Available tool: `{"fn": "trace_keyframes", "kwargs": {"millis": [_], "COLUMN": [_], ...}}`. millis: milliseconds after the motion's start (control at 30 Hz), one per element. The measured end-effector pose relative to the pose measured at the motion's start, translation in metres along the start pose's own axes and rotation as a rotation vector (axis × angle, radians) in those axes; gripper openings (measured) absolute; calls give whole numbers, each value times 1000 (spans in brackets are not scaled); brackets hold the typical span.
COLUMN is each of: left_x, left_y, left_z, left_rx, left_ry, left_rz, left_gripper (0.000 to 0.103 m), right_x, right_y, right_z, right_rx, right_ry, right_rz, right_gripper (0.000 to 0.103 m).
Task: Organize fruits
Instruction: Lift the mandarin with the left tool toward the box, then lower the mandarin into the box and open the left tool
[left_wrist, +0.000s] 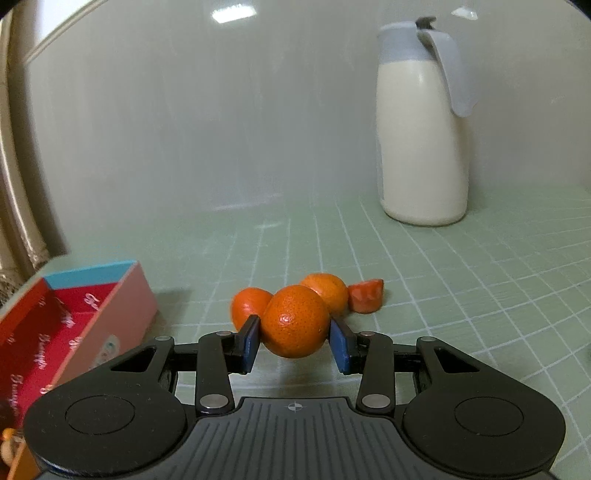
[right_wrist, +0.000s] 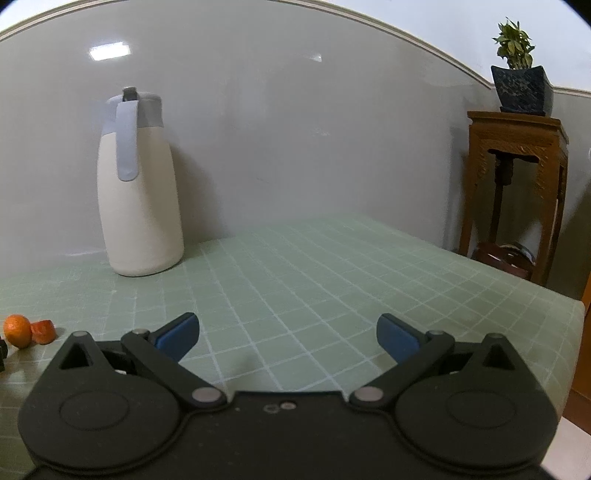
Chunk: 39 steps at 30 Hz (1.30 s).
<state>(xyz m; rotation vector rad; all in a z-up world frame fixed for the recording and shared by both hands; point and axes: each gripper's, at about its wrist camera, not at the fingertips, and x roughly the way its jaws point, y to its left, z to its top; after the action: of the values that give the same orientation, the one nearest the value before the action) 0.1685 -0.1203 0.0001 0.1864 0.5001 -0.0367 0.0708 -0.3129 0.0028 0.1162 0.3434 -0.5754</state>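
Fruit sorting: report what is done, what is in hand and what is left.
Done: cannot tell; the visible part of the open red cardboard box shows no fruit. In hand: the left gripper has its fingers shut on a round orange tangerine, lifted above the green grid mat. Left: two more tangerines and an orange-red cut fruit piece lie on the mat. The right gripper is open, empty.

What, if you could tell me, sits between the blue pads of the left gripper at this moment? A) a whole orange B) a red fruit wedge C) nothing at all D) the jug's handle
A: in the left wrist view the left gripper has its blue pads pressed on either side of a whole orange, lifted clear of the green mat, while the other fruits lie behind it.
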Motion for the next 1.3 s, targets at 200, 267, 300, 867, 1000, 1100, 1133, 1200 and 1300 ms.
{"fn": "trace_keyframes", "kwargs": {"millis": [200, 267, 300, 867, 1000, 1100, 1133, 1200, 1300], "left_x": [-23, -30, -34, -45, -37, -36, -35, -36, -40], "left_y": [26, 38, 45, 177, 194, 200, 203, 207, 205], "left_z": [5, 6, 6, -28, -35, -42, -43, -46, -46], "left_rx": [-19, -25, -33, -173, -200, -219, -224, -236, -220], "left_ry": [-54, -69, -74, 22, 63, 90, 98, 108, 97], "left_rz": [50, 77, 90, 366, 387, 393, 395, 400, 414], "left_gripper": [40, 40, 40, 41, 41, 41, 41, 41, 41], "right_x": [-4, -6, -8, -45, -54, -60, -62, -66, -72], "right_y": [12, 18, 22, 115, 134, 147, 152, 160, 171], "right_z": [2, 2, 3, -4, -8, -8, -8, -11, -13], "right_rx": [-12, -18, -20, -156, -179, -194, -202, -210, -220], "right_ry": [-5, -7, -7, -31, -35, -43, -43, -39, -36], "right_rz": [39, 55, 66, 303, 359, 395, 410, 435, 473], "right_gripper": [103, 103, 103, 103, 103, 103, 103, 103, 103]}}
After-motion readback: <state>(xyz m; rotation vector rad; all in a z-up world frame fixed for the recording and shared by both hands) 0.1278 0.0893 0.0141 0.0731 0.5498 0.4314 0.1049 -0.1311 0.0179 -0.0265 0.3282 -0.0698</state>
